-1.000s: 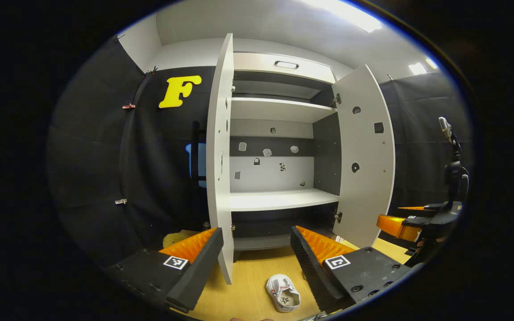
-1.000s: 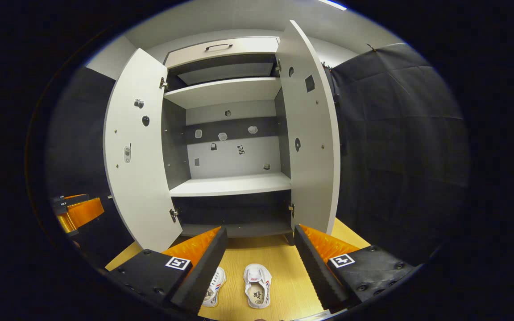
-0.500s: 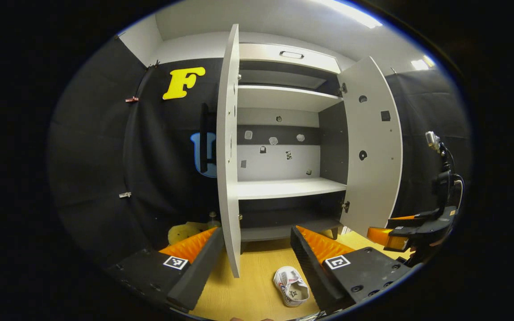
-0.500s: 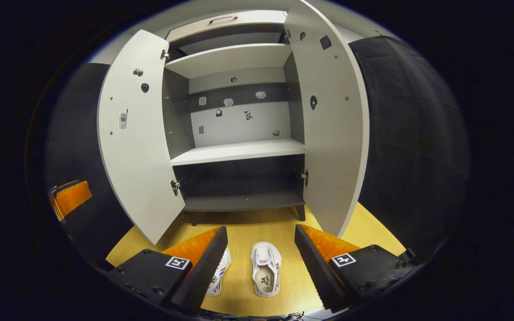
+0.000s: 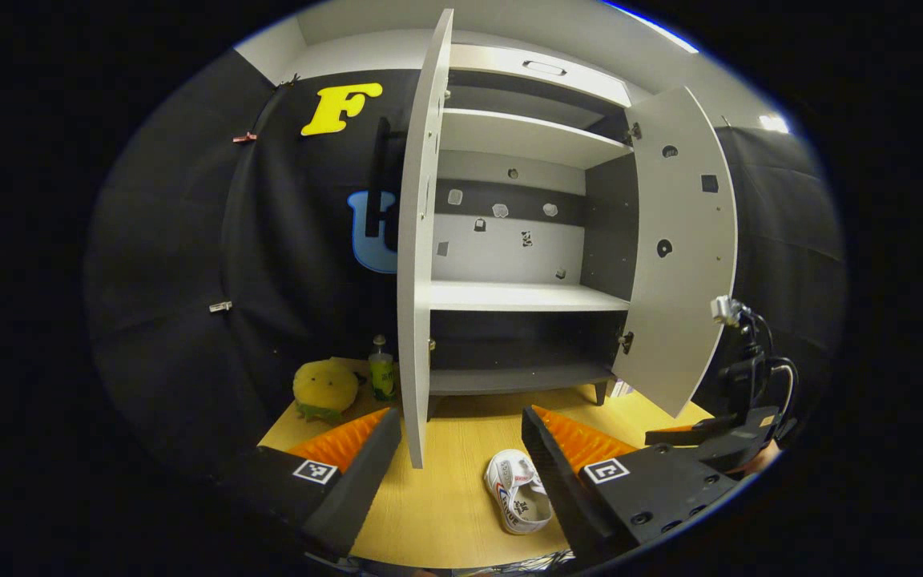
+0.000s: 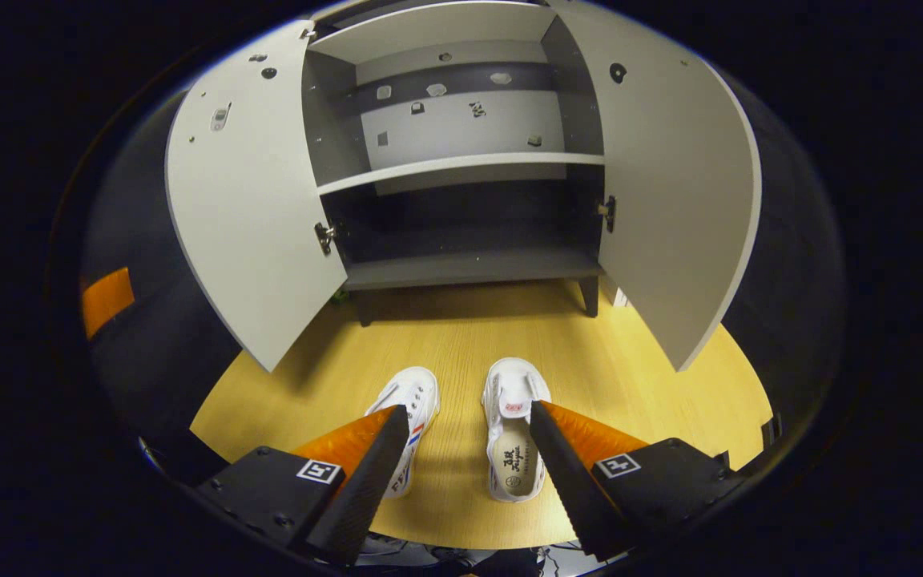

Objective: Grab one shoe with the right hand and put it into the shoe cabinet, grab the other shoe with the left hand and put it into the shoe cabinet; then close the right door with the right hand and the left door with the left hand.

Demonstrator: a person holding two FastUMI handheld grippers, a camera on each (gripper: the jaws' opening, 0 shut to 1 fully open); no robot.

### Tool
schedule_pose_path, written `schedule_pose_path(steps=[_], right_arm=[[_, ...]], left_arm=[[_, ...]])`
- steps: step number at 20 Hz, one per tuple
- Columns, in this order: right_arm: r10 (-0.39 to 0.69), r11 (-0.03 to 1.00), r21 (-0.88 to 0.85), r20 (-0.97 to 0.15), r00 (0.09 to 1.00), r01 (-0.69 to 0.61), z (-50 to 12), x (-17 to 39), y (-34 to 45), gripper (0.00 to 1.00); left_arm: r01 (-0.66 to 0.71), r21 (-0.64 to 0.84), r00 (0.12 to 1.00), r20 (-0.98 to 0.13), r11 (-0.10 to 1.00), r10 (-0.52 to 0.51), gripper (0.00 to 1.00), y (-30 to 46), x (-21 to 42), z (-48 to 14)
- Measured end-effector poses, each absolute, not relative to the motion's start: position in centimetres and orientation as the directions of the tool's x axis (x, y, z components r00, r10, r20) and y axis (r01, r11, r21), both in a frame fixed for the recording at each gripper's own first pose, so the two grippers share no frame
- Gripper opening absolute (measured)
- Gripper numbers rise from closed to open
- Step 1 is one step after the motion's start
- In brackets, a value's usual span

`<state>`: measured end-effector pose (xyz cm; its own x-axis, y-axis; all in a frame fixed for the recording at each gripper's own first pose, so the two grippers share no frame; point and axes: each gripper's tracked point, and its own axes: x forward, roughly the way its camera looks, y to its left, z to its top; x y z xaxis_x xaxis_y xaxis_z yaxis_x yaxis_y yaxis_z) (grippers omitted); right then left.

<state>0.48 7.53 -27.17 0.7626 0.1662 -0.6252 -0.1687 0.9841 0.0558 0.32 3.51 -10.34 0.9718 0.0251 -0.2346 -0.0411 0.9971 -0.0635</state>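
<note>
While both doors hang wide, the right gripper [image 6: 468, 449], jaws apart, hovers above the right shoe [image 6: 514, 429]; it should descend squarely, straddling its sides.

Two white shoes [image 6: 461, 429] on wooden floor [image 6: 630, 377] before open shoe cabinet [image 6: 461, 200].

Two shoes [image 6: 461, 433] are lying side by side on the floor [image 6: 469, 336], in front of the cabinet [image 6: 461, 216], whose two doors are standing open to either side. In the left gripper view, a plush toy [image 5: 325, 389] and a bottle [image 5: 382, 373] are sitting on the floor left of the cabinet, behind the left door [image 5: 417, 240].
</note>
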Motion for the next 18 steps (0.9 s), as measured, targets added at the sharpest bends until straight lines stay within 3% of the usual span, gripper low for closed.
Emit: schedule_pose_path(steps=[8,13,18], right_arm=[[0.143,0.986,0.053,-0.748,0.649,-0.155,-36.0,0.8,7.5,0.99],[0.093,0.994,0.033,-0.776,0.624,-0.107,-39.0,2.9,6.1,0.99],[0.105,0.989,0.022,-0.791,0.602,-0.143,-41.6,4.8,6.8,0.94]], left_arm=[[-0.031,-0.063,0.959,-0.283,0.998,0.012,0.95,3.0,0.6,-11.9],[-0.057,-0.033,0.949,-0.313,0.998,0.043,0.95,2.7,1.0,-12.4],[-0.106,-0.037,0.934,-0.347,0.994,0.087,0.95,2.5,1.1,-13.4]])
